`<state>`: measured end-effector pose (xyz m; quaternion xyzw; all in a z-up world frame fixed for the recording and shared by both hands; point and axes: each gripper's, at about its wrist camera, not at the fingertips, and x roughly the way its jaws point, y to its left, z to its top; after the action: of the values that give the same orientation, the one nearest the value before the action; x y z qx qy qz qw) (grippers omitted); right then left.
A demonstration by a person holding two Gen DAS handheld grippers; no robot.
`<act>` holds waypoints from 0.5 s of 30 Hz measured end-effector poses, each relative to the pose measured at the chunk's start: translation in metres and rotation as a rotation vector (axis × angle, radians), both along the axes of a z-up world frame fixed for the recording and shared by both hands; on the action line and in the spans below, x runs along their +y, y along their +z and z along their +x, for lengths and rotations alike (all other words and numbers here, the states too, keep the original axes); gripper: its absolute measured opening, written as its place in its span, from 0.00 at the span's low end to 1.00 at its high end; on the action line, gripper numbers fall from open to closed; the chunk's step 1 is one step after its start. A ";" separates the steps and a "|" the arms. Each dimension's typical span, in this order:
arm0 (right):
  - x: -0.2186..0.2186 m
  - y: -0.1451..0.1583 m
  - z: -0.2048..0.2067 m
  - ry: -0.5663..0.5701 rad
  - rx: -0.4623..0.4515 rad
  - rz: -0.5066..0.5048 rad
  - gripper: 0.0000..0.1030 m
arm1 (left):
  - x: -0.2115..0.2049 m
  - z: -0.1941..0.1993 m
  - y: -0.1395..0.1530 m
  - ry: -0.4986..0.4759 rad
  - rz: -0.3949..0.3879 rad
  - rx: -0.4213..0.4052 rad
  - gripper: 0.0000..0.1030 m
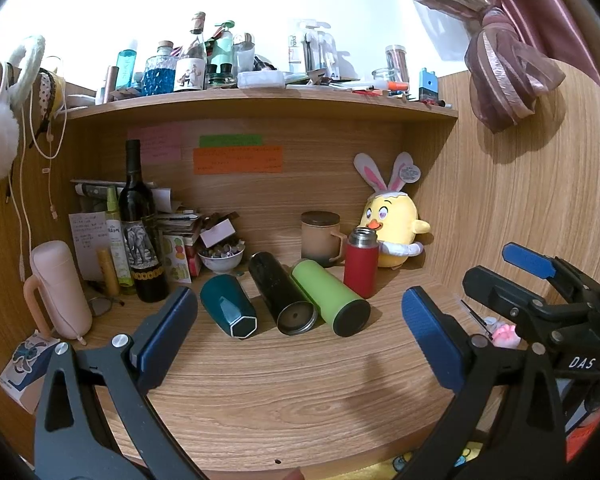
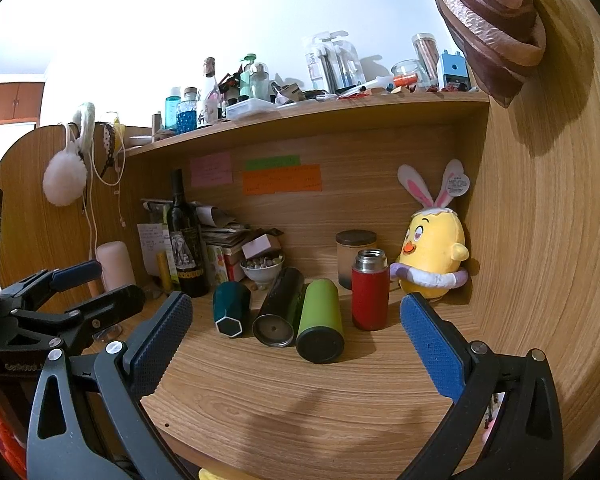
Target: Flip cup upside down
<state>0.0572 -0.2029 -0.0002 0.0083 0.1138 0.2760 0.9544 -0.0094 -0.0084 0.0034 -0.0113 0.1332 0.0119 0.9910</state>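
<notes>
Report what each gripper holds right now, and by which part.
Nothing is held. The left gripper and right gripper are both open with bare pads, short of the teal cup lying on the desk.

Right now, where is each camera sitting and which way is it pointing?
Left wrist: on the left gripper, facing the desk alcove's cups; its open jaws frame the view, the right gripper at right.
Right wrist: on the right gripper, same heading from further right; open jaws, the left gripper at left.
Shared: the green tumbler, the red flask.
</notes>
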 end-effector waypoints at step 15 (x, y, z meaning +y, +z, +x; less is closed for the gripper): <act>-0.001 -0.001 0.002 0.001 -0.002 -0.002 1.00 | 0.000 -0.001 -0.001 -0.001 0.000 0.000 1.00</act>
<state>0.0592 -0.2039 -0.0009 0.0068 0.1129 0.2764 0.9544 -0.0099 -0.0085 0.0029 -0.0112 0.1330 0.0112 0.9910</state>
